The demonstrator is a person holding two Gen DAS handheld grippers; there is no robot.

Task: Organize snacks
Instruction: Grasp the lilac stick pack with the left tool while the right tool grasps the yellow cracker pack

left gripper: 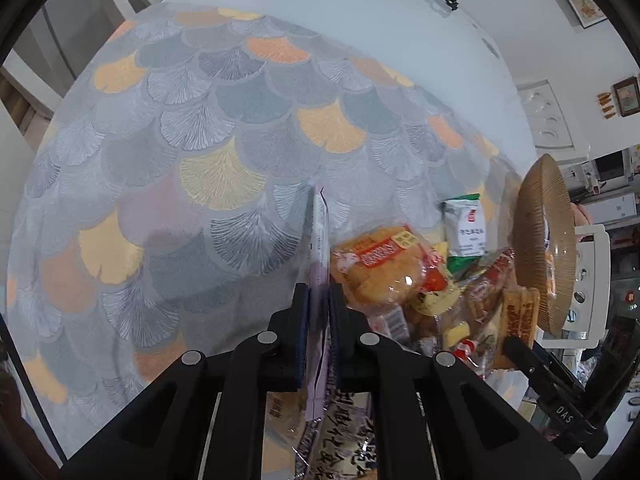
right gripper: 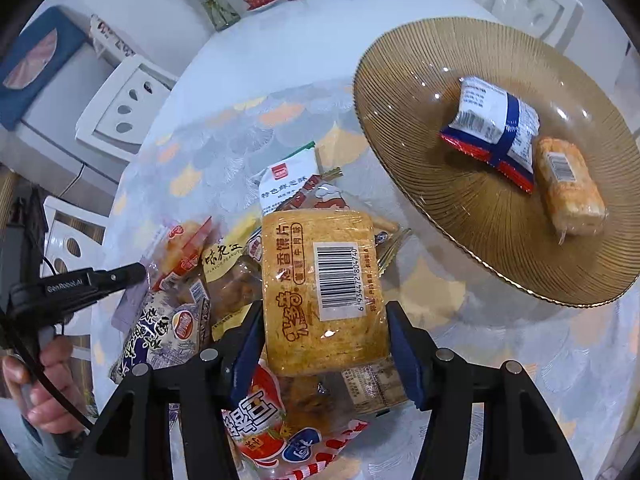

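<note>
Covering a round surface (left gripper: 400,40), a fan-patterned cloth (left gripper: 200,160) lies bare to the left and far side in the left wrist view; the cloth's edge curves along the far side, with plain white surface beyond it.

Item 1: left hand-held gripper (left gripper: 319,300), closed on a thin purple-and-white packet (left gripper: 319,232) held edge-on and upright between the pads. The packet rises just left of the snack pile.

Item 2: snack pile (right gripper: 224,272), heaped near the middle of the cloth; includes a clear-wrapped orange cake (left gripper: 380,268), a white-and-green packet (right gripper: 288,184) at the far side, and a yellow peanut packet (right gripper: 224,260).

Item 3: right hand-held gripper (right gripper: 324,344), blue pads pressed against both sides of a golden biscuit pack (right gripper: 324,280), barcode facing up. The pack sits above the pile's near end, its far end over other packets.

Item 4: gold ribbed plate (right gripper: 440,220), right and far of the pile, its near rim close to the biscuit pack. It holds a white-blue-red packet (right gripper: 496,128) and an orange rice cracker pack (right gripper: 568,184), touching each other. Open cloth lies near and right of the plate.

Item 5: white chairs (right gripper: 124,108) beyond the surface's left edge.
</note>
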